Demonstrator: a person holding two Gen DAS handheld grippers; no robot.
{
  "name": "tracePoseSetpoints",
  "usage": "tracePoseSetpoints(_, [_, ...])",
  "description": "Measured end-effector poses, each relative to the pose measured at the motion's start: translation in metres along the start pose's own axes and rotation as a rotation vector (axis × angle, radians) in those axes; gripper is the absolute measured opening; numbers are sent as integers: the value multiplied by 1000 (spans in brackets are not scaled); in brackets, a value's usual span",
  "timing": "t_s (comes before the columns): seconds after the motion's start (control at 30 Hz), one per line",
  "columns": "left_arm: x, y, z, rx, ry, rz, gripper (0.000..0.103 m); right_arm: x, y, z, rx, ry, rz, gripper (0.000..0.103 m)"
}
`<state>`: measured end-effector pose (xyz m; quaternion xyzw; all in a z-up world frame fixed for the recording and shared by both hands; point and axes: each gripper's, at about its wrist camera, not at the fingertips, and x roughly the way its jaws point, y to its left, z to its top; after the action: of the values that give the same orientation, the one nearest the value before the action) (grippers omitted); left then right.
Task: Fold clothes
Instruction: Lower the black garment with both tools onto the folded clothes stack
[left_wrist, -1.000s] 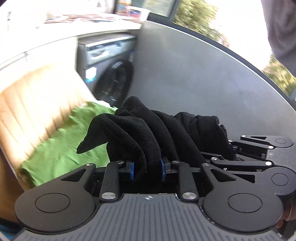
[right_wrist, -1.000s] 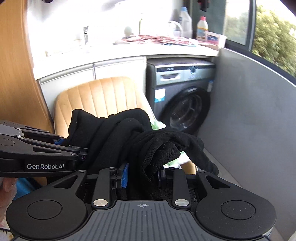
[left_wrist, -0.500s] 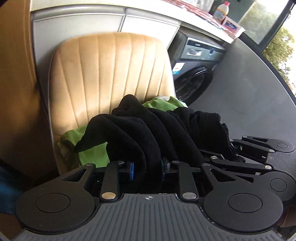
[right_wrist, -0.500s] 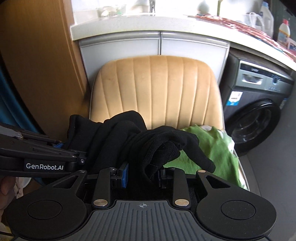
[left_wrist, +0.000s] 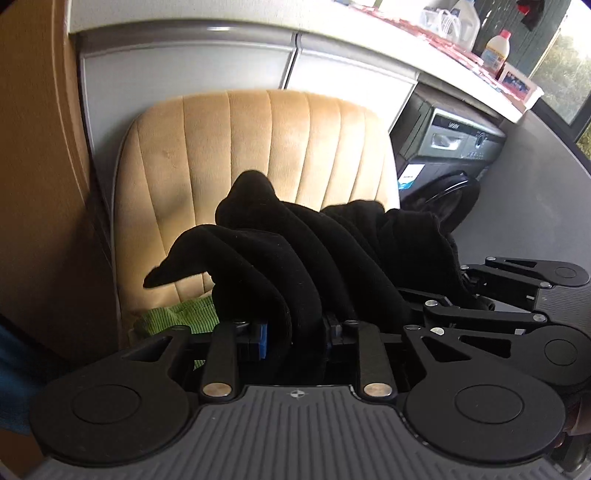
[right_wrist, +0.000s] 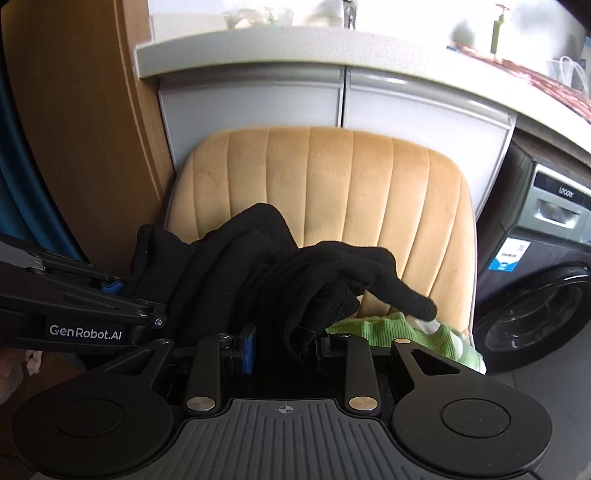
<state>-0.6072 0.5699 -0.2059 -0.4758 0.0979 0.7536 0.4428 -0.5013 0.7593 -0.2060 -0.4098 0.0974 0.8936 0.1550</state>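
Black garment (left_wrist: 295, 258): bunched and draped in thick folds, held in the air between both grippers, in front of the tan chair (left_wrist: 258, 147)
Change: view has swung from washing machine (right_wrist: 546, 280) to face the chair squarely; likely carrying toward the seat
Left gripper (left_wrist: 295, 328): clamped on the black garment
Right gripper (right_wrist: 284, 343): clamped on the same cloth
Green garment (right_wrist: 373, 325): lying on the seat below; judged the landing pile

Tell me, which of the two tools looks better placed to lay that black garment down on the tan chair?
Neither clearly. The left tool and right tool sit side by side, both clamped on the black garment, both facing the tan chair where a green cloth lies. They would probably lower it together.
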Motion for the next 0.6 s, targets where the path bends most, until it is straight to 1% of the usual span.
tracePoseSetpoints(0.07, [33, -2, -5, -4, 66, 20, 26, 26, -13, -14, 9, 66, 0, 26])
tracePoseSetpoints(0.2, [89, -2, -31, 11, 205, 104, 26, 75, -37, -53, 60, 213, -19, 26])
tracePoseSetpoints(0.23, [98, -1, -38, 15, 236, 121, 26, 81, -41, -61, 68, 232, -25, 26])
tracePoseSetpoints(0.27, [102, 0, -45, 18, 253, 130, 27, 83, -45, -68, 82, 230, -19, 26])
tracePoseSetpoints(0.37, [102, 2, -53, 39, 252, 114, 29, 82, -57, -77, 134, 218, 13, 28])
tracePoseSetpoints(0.43, [100, 6, -51, 31, 256, 92, 30, 81, -65, -74, 178, 221, 40, 30])
tracePoseSetpoints(0.53, [95, 19, -47, -26, 270, 30, 34, 78, -76, -67, 242, 227, 82, 33])
tracePoseSetpoints(0.6, [87, 29, -43, -69, 272, -20, 39, 66, -79, -67, 260, 218, 103, 33])
